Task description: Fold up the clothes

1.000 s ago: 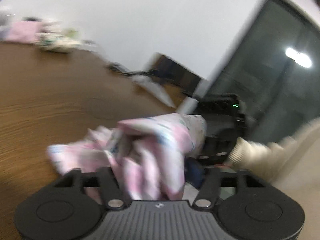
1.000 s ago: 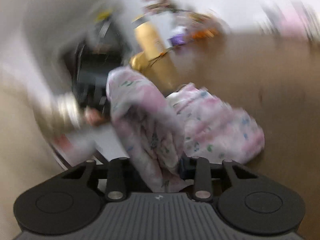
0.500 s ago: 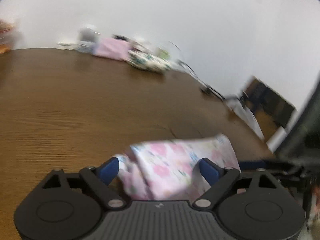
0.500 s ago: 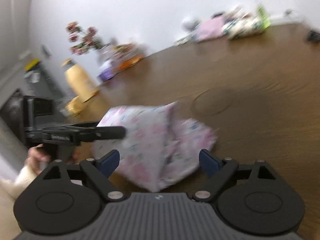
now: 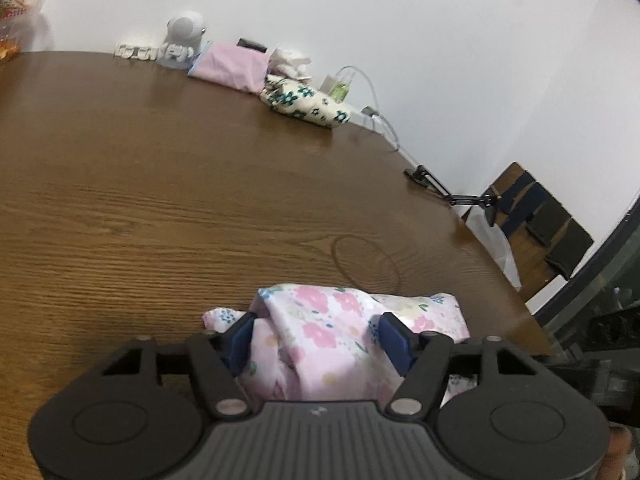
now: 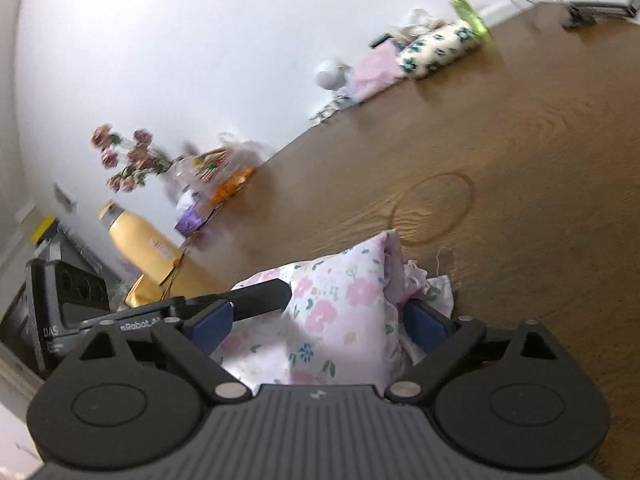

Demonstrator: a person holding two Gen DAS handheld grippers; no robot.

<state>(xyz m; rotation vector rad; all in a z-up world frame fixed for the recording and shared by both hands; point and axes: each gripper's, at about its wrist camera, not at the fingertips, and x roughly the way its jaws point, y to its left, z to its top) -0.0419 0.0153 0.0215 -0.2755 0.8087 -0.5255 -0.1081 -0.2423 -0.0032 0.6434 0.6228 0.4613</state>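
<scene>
Lying partly hidden: floral garment's [image 5: 336,320] near edge.

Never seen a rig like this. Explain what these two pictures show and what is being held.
There is no robot here: a person holds a two-finger gripper in each hand, and a wide-angle camera on each looks forward past its blue-padded fingers. One picture is from the left gripper, the other from the right gripper. Both face a crumpled pink floral garment lying on a wooden table. The cloth sits between both pairs of jaws. The right jaws have just been opening and stand wide; the left have just been closing, but a firm pinch cannot be told. Folded clothes lie by the far wall.
</scene>
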